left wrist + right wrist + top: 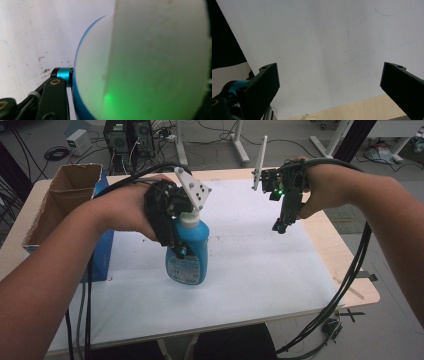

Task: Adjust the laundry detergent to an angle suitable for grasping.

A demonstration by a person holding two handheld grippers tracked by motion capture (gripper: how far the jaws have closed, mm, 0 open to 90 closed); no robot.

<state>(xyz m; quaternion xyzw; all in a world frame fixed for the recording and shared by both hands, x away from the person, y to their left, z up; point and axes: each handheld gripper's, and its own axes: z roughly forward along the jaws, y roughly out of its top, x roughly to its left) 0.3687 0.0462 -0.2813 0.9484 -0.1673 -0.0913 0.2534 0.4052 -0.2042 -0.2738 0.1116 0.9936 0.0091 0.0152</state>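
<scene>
A blue bottle (189, 256) with a white cap (190, 219) stands upright over the white sheet (250, 270), left of centre. Whether its base touches the sheet I cannot tell. My left gripper (184, 249) comes down from above and is shut on the bottle's upper body. In the left gripper view the white cap (155, 62) and blue shoulder (77, 102) loom close, with one black finger (56, 92) pressed against the bottle. My right gripper (278, 226) hangs above the sheet's right part, pointing down. Its jaws (329, 72) stand wide open with nothing between them.
An open cardboard box (65, 195) sits at the table's left, with a blue box (102, 255) beside it. The sheet (324, 37) ends near the wooden table edge (349, 110). Cables trail off both hands. Computers and stands occupy the floor behind.
</scene>
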